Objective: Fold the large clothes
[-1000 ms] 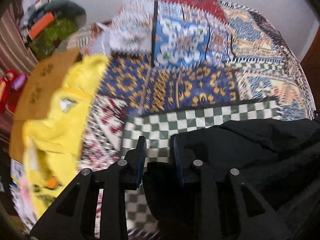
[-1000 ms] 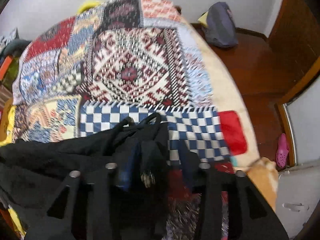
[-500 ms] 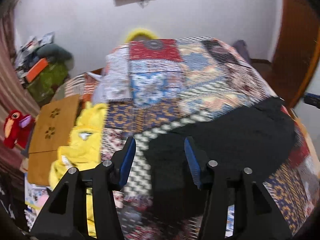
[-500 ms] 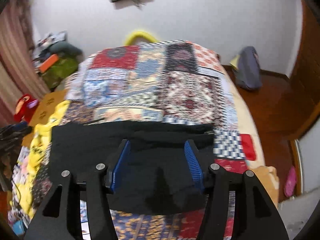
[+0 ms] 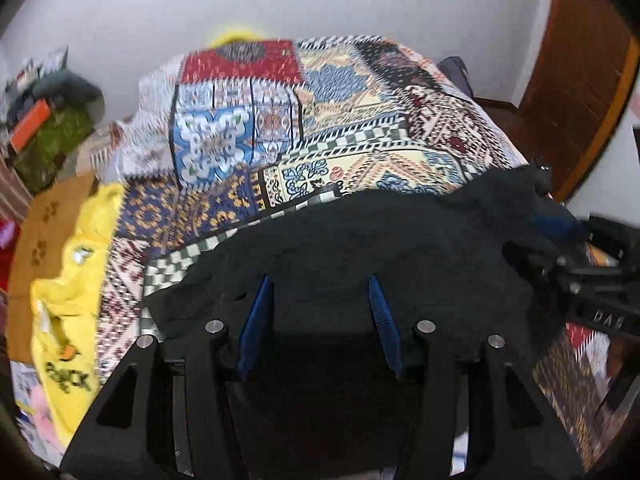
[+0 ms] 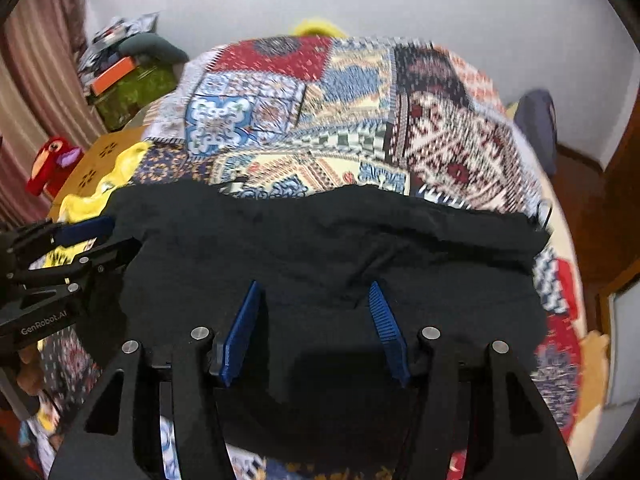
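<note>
Spread flat across the near end of a patchwork-patterned bed cover [image 6: 360,128]: a large black fabric garment [image 6: 328,256], wrinkled along its far edge. Above it, left gripper [image 5: 320,304] with blue ribbed pads wide apart, gripping nothing. Likewise the right gripper [image 6: 314,312], jaws parted, empty, over the garment's middle. Beside the garment's left edge, a crumpled yellow printed shirt [image 5: 68,280], partly hanging over a brown wooden panel [image 5: 36,236]. Farther left, a red plush toy [image 6: 50,164] and a green box with clutter [image 6: 128,88], blurred. By the right wall, possibly a grey-blue bag [image 6: 538,124].
</note>
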The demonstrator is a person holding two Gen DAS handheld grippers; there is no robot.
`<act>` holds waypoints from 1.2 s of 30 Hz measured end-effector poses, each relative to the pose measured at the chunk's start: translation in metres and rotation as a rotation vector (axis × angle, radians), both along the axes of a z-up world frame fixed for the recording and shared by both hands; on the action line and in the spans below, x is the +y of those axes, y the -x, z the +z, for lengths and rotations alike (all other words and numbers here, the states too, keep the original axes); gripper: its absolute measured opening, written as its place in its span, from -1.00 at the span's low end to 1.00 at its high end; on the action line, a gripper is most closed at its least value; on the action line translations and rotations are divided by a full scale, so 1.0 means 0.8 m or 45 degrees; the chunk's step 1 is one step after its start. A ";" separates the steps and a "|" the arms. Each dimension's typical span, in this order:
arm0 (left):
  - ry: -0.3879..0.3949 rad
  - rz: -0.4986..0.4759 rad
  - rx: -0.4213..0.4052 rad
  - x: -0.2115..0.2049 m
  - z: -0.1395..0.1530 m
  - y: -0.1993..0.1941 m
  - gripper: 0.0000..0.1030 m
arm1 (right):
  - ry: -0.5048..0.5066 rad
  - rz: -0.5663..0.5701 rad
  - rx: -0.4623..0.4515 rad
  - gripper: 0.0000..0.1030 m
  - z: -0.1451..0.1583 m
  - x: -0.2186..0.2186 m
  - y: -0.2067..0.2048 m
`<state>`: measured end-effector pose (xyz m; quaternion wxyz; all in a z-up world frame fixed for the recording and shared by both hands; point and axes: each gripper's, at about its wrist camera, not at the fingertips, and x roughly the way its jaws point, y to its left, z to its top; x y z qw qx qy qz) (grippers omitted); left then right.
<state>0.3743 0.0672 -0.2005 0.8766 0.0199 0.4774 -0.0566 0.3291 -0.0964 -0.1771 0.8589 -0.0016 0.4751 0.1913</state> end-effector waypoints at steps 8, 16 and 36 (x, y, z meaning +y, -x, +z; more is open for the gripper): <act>0.054 0.060 0.052 0.016 -0.045 -0.030 0.21 | 0.019 0.001 -0.044 0.26 -0.026 0.004 -0.014; 0.070 0.111 0.021 0.034 -0.014 0.003 0.21 | 0.030 -0.029 -0.026 0.26 -0.010 0.000 0.000; 0.738 0.496 0.099 0.147 -0.041 0.179 0.32 | 0.044 0.068 -0.158 0.26 0.053 0.014 0.093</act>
